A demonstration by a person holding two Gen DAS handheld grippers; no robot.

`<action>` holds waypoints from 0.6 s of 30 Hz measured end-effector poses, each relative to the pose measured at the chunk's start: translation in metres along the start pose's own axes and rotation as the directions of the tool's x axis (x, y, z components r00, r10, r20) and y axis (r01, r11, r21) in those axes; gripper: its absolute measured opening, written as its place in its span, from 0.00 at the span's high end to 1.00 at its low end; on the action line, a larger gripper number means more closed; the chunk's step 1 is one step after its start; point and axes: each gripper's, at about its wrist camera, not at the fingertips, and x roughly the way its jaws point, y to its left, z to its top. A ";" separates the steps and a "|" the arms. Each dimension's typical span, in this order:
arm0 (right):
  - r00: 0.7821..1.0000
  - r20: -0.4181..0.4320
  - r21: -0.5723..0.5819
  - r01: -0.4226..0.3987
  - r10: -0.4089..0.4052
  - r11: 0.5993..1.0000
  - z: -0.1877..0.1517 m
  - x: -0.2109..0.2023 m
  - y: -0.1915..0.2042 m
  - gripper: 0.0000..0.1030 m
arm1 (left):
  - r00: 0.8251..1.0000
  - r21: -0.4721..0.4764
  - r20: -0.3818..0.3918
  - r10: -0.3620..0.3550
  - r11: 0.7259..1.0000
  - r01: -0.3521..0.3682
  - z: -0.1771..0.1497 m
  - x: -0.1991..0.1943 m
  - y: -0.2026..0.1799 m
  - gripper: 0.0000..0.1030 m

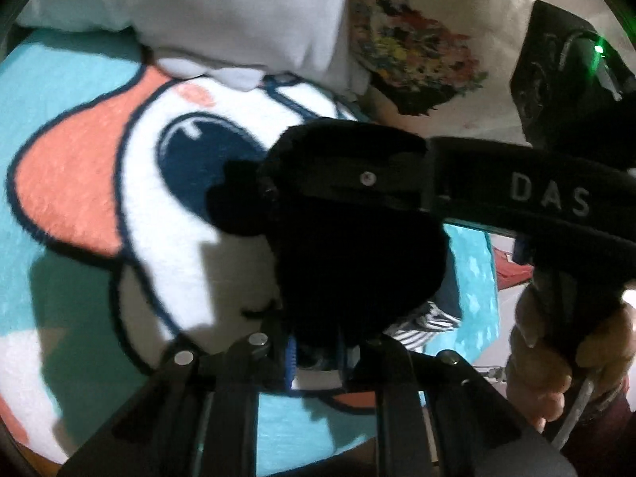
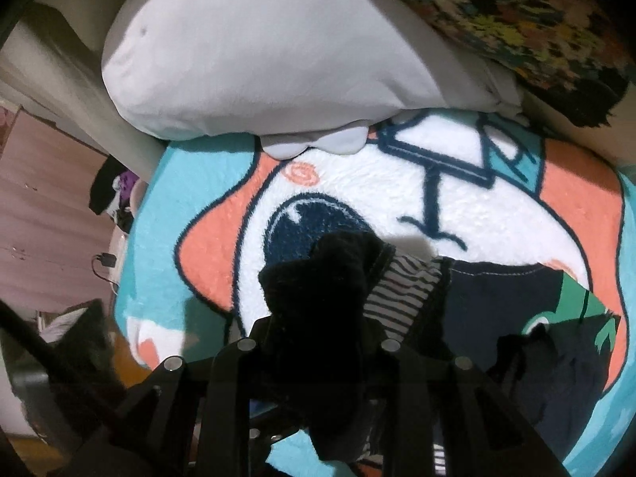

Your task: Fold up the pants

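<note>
The black fuzzy pants (image 1: 349,262) hang bunched between my two grippers, above a cartoon blanket (image 1: 79,183). My left gripper (image 1: 318,357) is shut on the black cloth, which covers its fingers. My right gripper (image 1: 286,187) reaches in from the right of the left wrist view and is shut on the same bunch. In the right wrist view the pants (image 2: 318,298) fill my right gripper (image 2: 318,342) and hide its tips. A striped lining (image 2: 401,298) shows at the bunch's right edge.
A white pillow (image 2: 246,51) and a multicoloured printed cushion (image 2: 516,24) lie at the blanket's (image 2: 457,206) far end. Dark navy and green garments (image 2: 516,310) lie on the blanket at right. A wooden floor with a charger (image 2: 105,259) is at left.
</note>
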 end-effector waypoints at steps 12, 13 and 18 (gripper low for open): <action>0.989 0.105 0.098 -0.111 0.101 0.989 -0.014 -0.061 -0.061 0.74 | 1.000 0.135 -0.011 -0.023 0.990 0.024 0.009 0.000 -0.080 0.86; 0.988 0.113 0.113 -0.121 0.108 0.986 -0.016 -0.064 -0.068 0.74 | 1.000 0.141 -0.018 -0.024 0.990 0.026 0.009 0.002 -0.085 0.86; 0.978 0.166 0.177 -0.156 0.127 0.972 -0.029 -0.088 -0.103 0.74 | 0.998 0.179 -0.061 -0.031 0.983 0.041 0.009 0.021 -0.115 0.86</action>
